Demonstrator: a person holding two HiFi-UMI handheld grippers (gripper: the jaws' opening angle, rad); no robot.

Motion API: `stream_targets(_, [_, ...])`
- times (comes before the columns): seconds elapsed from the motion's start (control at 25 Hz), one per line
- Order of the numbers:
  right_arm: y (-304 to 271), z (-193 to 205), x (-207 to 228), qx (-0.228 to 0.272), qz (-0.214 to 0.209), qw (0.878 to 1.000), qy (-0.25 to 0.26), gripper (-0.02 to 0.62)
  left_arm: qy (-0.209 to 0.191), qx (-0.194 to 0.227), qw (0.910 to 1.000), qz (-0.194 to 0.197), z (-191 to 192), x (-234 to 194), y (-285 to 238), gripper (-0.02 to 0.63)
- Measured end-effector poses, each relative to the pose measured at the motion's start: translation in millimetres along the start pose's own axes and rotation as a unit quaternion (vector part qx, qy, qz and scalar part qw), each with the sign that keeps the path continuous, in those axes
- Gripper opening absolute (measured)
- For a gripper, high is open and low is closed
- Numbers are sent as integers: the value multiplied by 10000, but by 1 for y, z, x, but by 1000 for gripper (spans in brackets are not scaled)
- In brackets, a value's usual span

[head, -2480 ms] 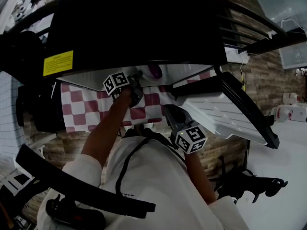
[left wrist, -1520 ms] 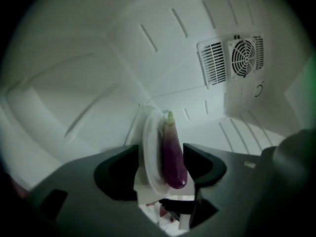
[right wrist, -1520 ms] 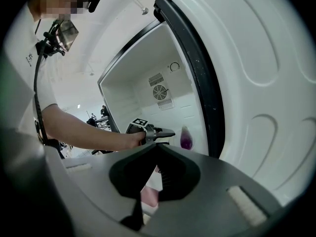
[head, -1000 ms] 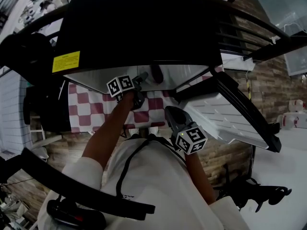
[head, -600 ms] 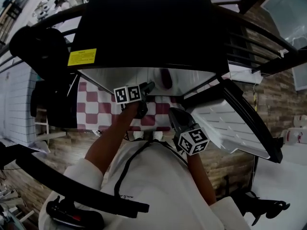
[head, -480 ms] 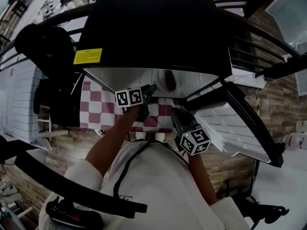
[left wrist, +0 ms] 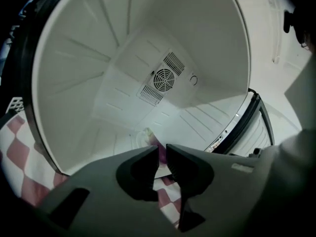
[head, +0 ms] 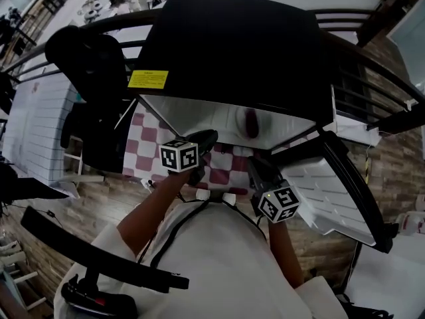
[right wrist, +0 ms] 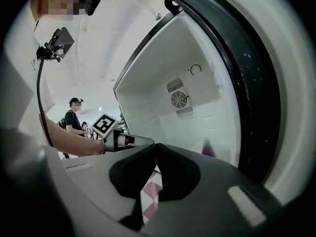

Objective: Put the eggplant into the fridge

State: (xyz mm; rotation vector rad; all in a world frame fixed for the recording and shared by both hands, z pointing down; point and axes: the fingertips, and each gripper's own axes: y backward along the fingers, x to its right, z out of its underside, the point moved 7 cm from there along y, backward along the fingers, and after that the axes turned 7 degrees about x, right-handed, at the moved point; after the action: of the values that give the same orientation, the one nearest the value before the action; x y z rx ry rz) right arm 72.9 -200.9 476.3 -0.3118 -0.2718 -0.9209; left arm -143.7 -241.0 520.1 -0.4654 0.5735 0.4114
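The purple eggplant [head: 251, 121] lies on the white floor inside the open black fridge [head: 239, 52]. It also shows past the jaws in the left gripper view [left wrist: 155, 140] and in the right gripper view [right wrist: 209, 148]. My left gripper [head: 210, 137] is held at the fridge mouth, apart from the eggplant. Its jaws are closing, with a narrow gap left and nothing between them [left wrist: 162, 146]. My right gripper [head: 256, 166] hangs lower, in front of the opening, with its jaws shut and empty [right wrist: 157, 145].
The fridge door [head: 339, 191] stands swung open at the right. A red-and-white checked cloth [head: 151, 150] lies under the fridge front. A dark chair [head: 86, 58] stands at the left. A person [right wrist: 74, 120] stands far off in the right gripper view.
My left gripper has drawn back from the eggplant to the fridge mouth and risen. The eggplant stays inside. The head view has tilted to show more of the fridge top.
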Motion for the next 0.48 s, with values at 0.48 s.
stream_targets(0.48, [9,-16,-8,115,-73,9998,127,8,-639,450,9969,7,-10,33,61,8])
